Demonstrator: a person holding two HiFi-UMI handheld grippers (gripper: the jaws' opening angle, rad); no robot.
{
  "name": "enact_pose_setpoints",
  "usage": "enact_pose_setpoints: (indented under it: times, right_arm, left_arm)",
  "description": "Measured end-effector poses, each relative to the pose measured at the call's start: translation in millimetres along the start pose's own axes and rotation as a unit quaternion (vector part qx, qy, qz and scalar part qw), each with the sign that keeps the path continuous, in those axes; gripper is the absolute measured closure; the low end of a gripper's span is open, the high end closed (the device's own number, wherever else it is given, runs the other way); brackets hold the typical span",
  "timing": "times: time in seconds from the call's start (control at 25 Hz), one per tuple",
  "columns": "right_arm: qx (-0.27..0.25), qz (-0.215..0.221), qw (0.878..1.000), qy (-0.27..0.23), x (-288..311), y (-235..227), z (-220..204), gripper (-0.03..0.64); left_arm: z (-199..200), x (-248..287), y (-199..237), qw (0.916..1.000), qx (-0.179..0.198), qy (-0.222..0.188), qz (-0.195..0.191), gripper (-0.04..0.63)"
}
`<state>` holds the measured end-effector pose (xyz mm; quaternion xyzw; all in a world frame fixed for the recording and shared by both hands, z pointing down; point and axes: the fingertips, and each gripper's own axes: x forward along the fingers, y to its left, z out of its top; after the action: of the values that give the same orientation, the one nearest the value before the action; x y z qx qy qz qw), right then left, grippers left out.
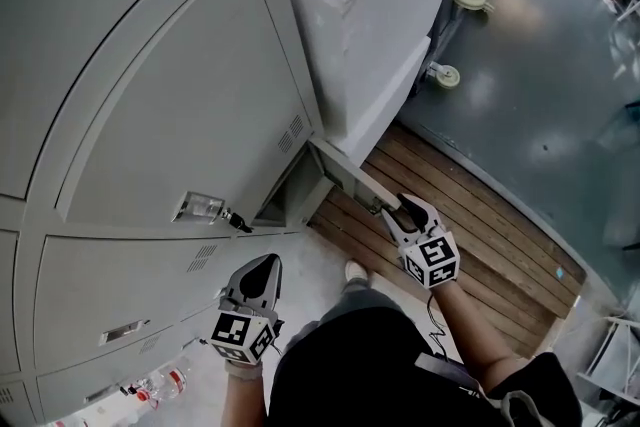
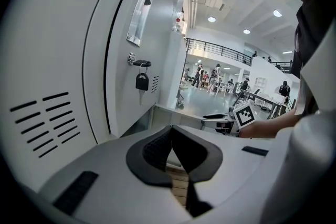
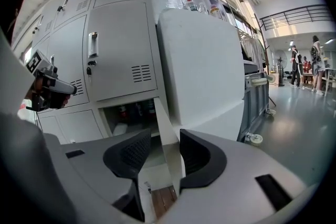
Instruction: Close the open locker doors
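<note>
Task item: the small light-grey sheet-metal locker door (image 3: pixel 167 152) stood swung open at the bottom row of the grey steel locker bank (image 1: pixel 150 115), and projected out over the brown wooden plank floor (image 1: pixel 470 215).
Open compartment: the dark bottom locker cavity (image 3: pixel 128 112) lay to the left of the door, as seen from the right gripper view.
Hinge side: appeared to be at the cavity's right edge, so the free edge pointed out toward the person.
Long axis: the free edge ran upright, and passed between the right jaws.
Right gripper (image 1: pixel 392 207): jaws apart and straddling the door's free edge. A gap showed at the left pad, so the panel was not clamped.
Left gripper (image 1: pixel 266 262): jaws together with nothing between them, facing a closed upper door with a black key (image 2: pixel 142 81) in its lock.
Nearer hand: the right gripper was at the door, and the left was well apart from it.
Governing relation: closing would probably call for a sweep leftward toward the cavity.
Risk: the loose straddle could let the edge slip out.
</note>
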<state>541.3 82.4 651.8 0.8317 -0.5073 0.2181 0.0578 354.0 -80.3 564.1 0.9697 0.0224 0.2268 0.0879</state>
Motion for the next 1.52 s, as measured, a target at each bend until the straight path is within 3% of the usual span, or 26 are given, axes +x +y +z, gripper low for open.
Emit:
enact_pose_setpoints:
  times: [0.28,0.8,1.16,1.52]
  right_arm:
    - [0.000,0.022,1.000,0.010,-2.3,34.6,-7.9,0.431]
    - [-0.003,0.109,0.994,0.031,16.5,140.3,-17.6,0.431]
    - [-0.012,0.175,0.984,0.039,46.5,202.9,-12.5,0.430]
    - [-0.039,0.234,0.971,0.040,77.8,258.8,-6.9,0.428]
  left_arm:
    - [-13.6,-29.9,6.5,0.9997,-0.013,-0.005,0.020,0.575]
    - [-51.4,-106.8,27.7,0.9952,-0.055,-0.019,0.079,0.575]
    - [-81.9,-166.1,39.8,0.9852,-0.094,-0.031,0.140,0.575]
    - [-104.2,-220.8,50.1,0.9701,-0.116,-0.039,0.210,0.575]
